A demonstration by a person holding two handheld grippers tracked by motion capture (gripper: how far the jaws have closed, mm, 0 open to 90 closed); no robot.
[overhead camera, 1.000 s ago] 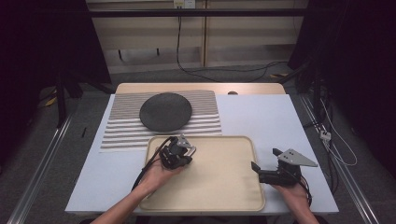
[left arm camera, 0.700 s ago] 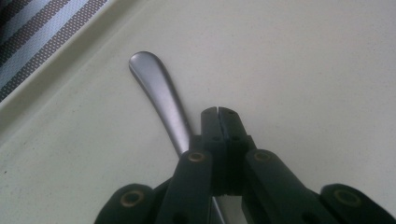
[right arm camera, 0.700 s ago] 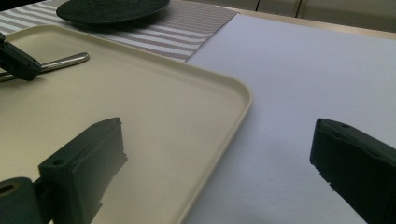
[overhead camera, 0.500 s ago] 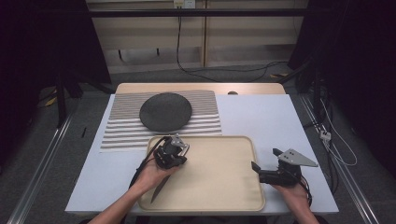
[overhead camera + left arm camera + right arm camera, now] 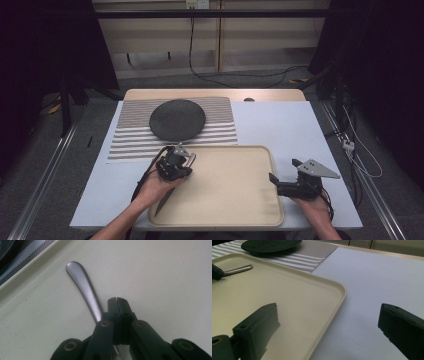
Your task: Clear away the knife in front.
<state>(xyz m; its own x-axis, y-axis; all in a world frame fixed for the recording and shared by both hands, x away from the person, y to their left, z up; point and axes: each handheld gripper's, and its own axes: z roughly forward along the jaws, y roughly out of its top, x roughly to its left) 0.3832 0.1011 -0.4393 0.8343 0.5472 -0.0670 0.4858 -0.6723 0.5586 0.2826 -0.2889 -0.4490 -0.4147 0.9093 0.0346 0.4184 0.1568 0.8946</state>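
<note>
My left gripper [image 5: 180, 162] hovers over the near left part of a beige tray [image 5: 225, 192], its jaws shut together [image 5: 116, 300]. A metal utensil lies under it: its rounded handle [image 5: 83, 287] runs past the left side of the jaw tips, and a dark blade end [image 5: 162, 202] pokes out below the hand. Nothing sits between the jaw tips; whether the gripper touches the utensil I cannot tell. My right gripper [image 5: 284, 170] stands open at the tray's right rim, one jaw over the tray [image 5: 294, 310], the other over the table, nothing between them [image 5: 329, 317].
A dark round plate [image 5: 177, 119] rests on a striped placemat [image 5: 130, 142] just behind the tray. The white tabletop [image 5: 290, 125] stretches to the right of the mat. Cables trail on the floor beyond the table.
My left hand has slid its gripper a little to the left over the tray. The right hand has held still.
</note>
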